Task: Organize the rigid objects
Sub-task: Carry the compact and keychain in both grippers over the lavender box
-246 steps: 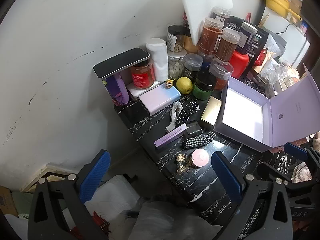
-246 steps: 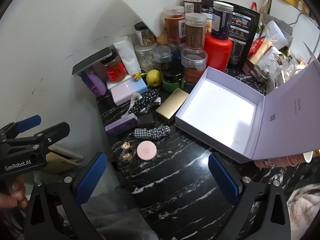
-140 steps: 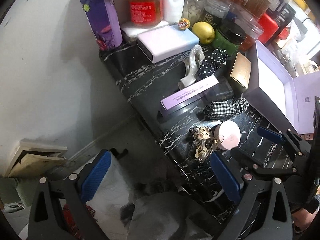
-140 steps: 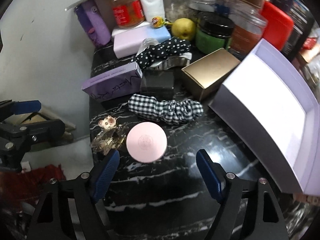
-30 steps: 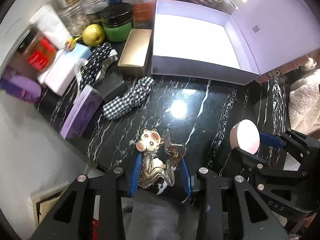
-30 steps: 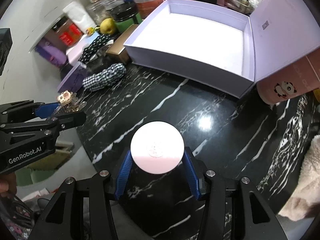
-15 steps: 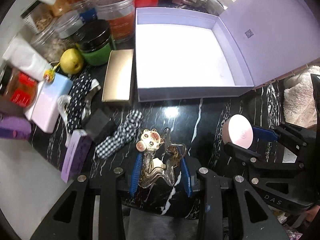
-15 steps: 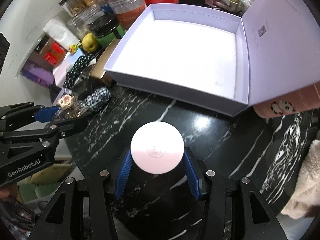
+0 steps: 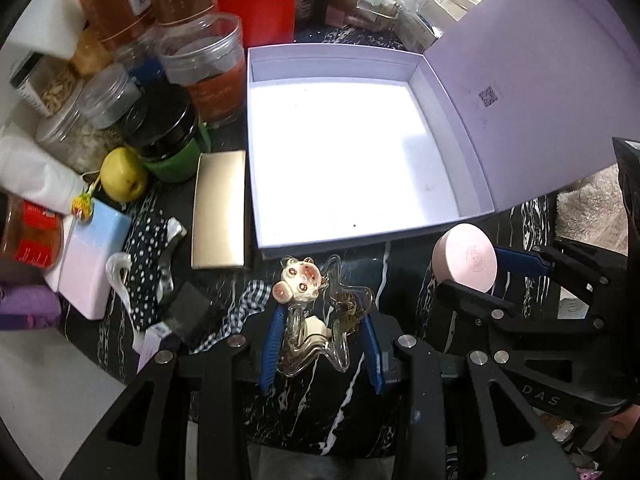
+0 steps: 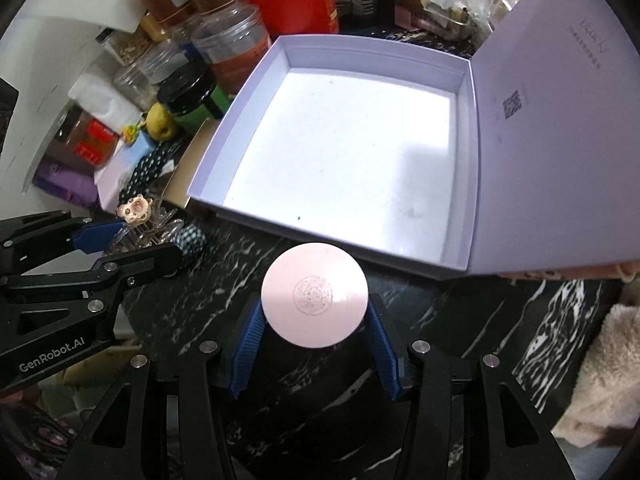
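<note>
Left wrist: my left gripper (image 9: 320, 344) clamps the clip (image 9: 316, 312), right gripper (image 10: 315, 344) clamps the compact (image 10: 315, 294); I'd clear the box (image 9: 256, 152) wall, then lower gently.

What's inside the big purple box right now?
Nothing yet. The purple box shows only its bare white floor with a few tiny specks. Its raised lid hides whatever is behind it. The pink round case and bear hair clip are outside, held by grippers.

I read "GenRobot.AI" on the left gripper (image 10: 132, 236), "DAS" on the right gripper (image 9: 466, 276), beside the lilac box (image 9: 448, 92).
</note>
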`<state>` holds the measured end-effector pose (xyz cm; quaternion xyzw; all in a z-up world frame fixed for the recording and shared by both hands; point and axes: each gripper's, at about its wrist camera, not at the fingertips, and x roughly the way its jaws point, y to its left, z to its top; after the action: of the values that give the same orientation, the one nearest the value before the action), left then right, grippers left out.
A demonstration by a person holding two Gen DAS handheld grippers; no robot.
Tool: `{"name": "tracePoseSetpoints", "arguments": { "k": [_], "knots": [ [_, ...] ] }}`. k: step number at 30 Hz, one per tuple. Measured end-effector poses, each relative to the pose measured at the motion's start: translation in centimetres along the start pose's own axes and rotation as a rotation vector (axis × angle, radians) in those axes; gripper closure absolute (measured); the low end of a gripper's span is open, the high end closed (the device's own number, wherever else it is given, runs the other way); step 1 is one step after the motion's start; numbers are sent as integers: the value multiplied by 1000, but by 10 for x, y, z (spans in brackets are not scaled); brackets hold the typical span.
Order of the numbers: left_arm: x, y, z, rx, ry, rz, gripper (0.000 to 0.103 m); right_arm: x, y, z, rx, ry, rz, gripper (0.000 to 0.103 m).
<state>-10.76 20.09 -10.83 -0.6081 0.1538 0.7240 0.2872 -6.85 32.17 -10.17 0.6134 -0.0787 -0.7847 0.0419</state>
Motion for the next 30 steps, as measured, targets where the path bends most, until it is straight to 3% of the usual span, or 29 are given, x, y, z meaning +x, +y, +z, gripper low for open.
{"name": "tracePoseSetpoints", "arguments": {
  "k": [30],
  "knots": [
    [33,1,82,51,41,-18,68,16,-36,70,48,-22,-16,53]
  ]
}}
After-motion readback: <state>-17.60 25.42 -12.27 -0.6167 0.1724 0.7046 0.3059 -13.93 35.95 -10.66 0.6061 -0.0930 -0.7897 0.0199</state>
